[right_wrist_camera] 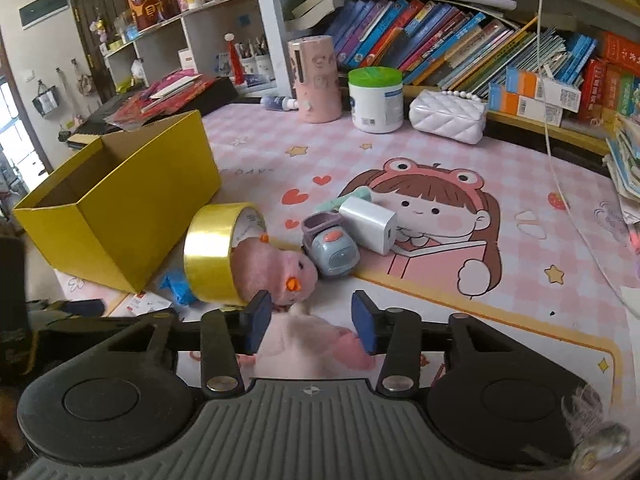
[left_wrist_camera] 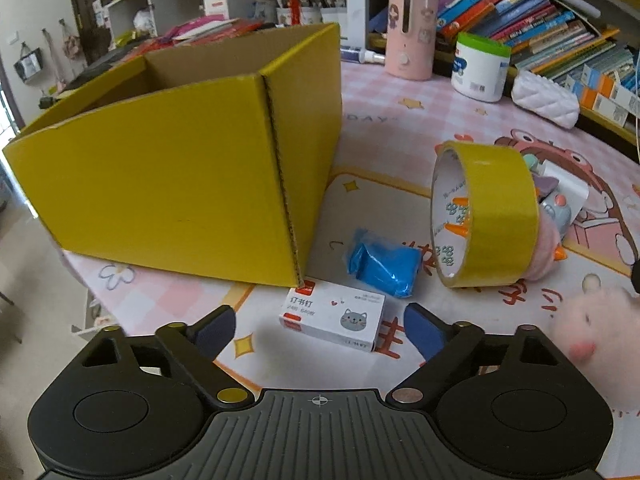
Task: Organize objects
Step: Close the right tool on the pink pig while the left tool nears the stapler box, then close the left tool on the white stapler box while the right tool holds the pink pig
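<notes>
Jaws: right gripper clamps pink plush | yellow box interior unseen

Left tongs wide over staple box.

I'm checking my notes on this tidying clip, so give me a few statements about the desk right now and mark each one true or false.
1. The yellow box has its top open. True.
2. The left gripper is clamped on the staples box. False: its jaws are open, with the box lying between them on the mat.
3. The right gripper is shut on a pink plush toy. True.
4. The yellow tape roll lies flat. False: it stands on edge.
</notes>
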The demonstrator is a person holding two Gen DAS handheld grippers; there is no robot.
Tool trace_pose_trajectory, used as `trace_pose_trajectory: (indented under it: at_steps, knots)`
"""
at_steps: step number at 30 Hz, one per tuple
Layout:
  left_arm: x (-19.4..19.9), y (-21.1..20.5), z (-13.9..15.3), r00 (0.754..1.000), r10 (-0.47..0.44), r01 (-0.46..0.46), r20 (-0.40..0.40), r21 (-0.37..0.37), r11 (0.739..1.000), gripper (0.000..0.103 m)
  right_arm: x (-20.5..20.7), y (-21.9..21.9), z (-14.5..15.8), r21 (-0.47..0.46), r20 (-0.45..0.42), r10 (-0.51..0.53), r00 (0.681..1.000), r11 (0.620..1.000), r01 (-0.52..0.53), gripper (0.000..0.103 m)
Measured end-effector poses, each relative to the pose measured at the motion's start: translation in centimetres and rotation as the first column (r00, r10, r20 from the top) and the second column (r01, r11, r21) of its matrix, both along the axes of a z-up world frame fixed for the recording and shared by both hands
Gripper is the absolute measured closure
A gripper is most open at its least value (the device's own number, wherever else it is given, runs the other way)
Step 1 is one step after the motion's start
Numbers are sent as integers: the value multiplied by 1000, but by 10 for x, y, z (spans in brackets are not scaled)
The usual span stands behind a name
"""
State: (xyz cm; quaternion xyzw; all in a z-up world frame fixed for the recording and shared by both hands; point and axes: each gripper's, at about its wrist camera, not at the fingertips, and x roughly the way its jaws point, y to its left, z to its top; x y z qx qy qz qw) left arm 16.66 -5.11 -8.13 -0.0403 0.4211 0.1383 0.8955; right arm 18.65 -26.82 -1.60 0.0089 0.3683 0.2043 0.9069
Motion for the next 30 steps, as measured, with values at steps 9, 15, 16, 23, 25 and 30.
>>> trace_pose_trajectory:
  at_steps: [9, 15, 16, 23, 25, 30]
  knots:
    - [4, -3, -6, 999, -48, 48, 3, -24, 999, 34, -8, 4, -13, -86, -47, 0, 999, 996, -4, 21]
    - [-4, -17, -2, 996, -86, 86, -4, -22, 996, 58, -9, -2, -20, -96, -87, -29, 996, 995, 21, 16]
    - [-5, -19, -1, 995, -98, 98, -6, -27, 995, 61, -9, -4, -21, -95, -93, -38, 995, 995, 29, 15]
    - [-3, -17, 0, 999, -4, 3, -35, -26, 1000, 27, -7, -10, -22, -86, -104, -54, 993, 995, 45, 14]
    - [-2, -12, 0, 998, 55, -55, -9, -58, 997, 25, -7, -10, -21, -89, -99, -37, 994, 996, 28, 14]
    - [12, -15, -2, 990, 142, -140, 13, -95, 986, 25, -5, -10, -23, -102, -99, 2, 995, 995, -12, 14]
